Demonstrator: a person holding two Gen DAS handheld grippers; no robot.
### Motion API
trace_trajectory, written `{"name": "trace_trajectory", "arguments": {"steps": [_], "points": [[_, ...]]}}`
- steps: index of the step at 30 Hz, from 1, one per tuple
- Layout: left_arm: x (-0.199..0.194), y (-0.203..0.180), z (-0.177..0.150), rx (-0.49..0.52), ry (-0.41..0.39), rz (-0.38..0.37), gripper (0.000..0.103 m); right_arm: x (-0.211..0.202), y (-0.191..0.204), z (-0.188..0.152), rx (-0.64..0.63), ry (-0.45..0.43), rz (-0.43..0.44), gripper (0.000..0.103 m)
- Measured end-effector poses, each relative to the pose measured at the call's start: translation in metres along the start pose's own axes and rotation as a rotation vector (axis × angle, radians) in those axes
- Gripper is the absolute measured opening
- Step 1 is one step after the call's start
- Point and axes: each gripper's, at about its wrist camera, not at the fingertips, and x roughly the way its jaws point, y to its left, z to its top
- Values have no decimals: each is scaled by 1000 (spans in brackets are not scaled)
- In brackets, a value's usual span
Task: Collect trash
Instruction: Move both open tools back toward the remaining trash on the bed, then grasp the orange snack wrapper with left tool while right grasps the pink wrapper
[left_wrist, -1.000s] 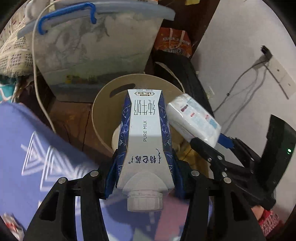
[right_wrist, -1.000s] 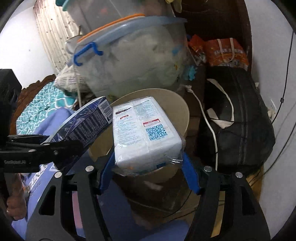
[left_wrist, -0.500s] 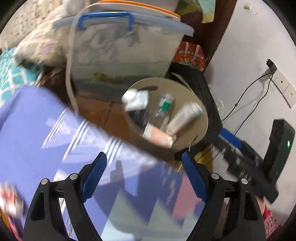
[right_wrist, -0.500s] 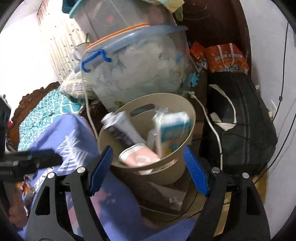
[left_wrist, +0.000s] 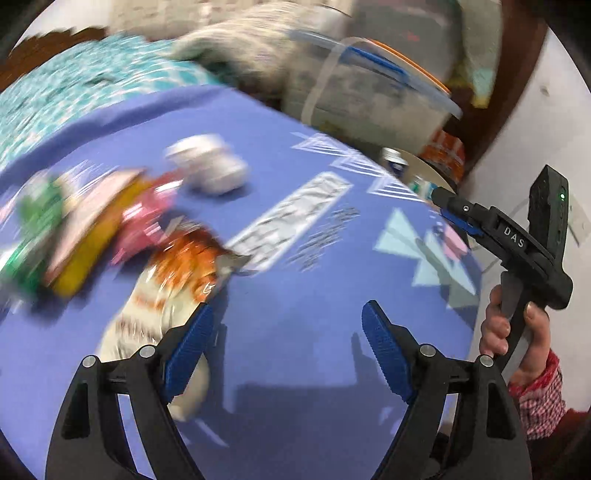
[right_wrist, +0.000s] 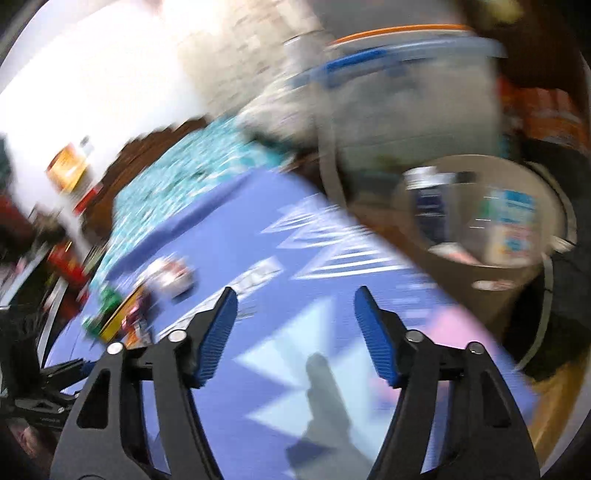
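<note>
Both views are motion-blurred. My left gripper (left_wrist: 286, 317) is open and empty above the purple cloth (left_wrist: 314, 295). Trash lies on the cloth ahead and left of it: an orange-and-white snack wrapper (left_wrist: 173, 280), a pink wrapper (left_wrist: 147, 221), a yellow packet (left_wrist: 88, 251), a green item (left_wrist: 33, 225) and a white crumpled piece (left_wrist: 210, 166). My right gripper (right_wrist: 293, 314) is open and empty over the cloth (right_wrist: 258, 240). The beige bin (right_wrist: 498, 273) at its right holds the milk carton (right_wrist: 428, 206) and the tissue pack (right_wrist: 513, 221). The right gripper also shows in the left wrist view (left_wrist: 454, 210).
A clear storage box with a blue handle (right_wrist: 399, 107) stands behind the bin, with a teal patterned blanket (right_wrist: 207, 170) to its left. A black bag (right_wrist: 565, 295) lies to the right of the bin. A silver printed strip (left_wrist: 291, 218) is on the cloth.
Both grippers opened and let the milk carton and tissue pack fall into the bin. Both have since swung left, away from the bin, over the cloth with the trash.
</note>
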Motion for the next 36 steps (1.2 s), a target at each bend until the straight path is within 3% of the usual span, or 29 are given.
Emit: {"name": "trace_trajectory", "arguments": {"steps": [6, 9, 12, 14, 17, 19, 20, 21, 23, 26, 29, 36], "points": [[-43, 70, -29, -154, -63, 71, 78, 69, 99, 6, -163, 138, 120, 63], [-64, 105, -41, -222, -100, 137, 78, 100, 129, 15, -196, 154, 118, 64], [-86, 143, -53, -315, -127, 167, 78, 126, 149, 23, -213, 163, 98, 69], [-97, 159, -57, -363, -141, 150, 78, 141, 154, 31, -222, 148, 70, 88], [-107, 165, -62, -378, -159, 141, 78, 170, 142, 51, -207, 190, 39, 89], [-109, 160, -63, -365, -159, 128, 78, 191, 135, 46, -145, 287, 98, 89], [-108, 154, -62, -354, -159, 121, 78, 199, 136, 42, -141, 332, 115, 87], [-108, 149, -62, -343, -159, 118, 78, 197, 143, 35, -198, 312, 91, 81], [-106, 142, -62, -324, -160, 113, 78, 190, 162, 18, -327, 333, 79, 49], [-103, 138, -62, -326, -158, 93, 78, 170, 183, -11, -423, 354, 138, 34], [-103, 135, -66, -332, -156, 82, 78, 143, 193, -36, -449, 370, 205, 30], [-113, 122, -82, -323, -156, 32, 78, 83, 170, -73, -278, 381, 367, 32]]}}
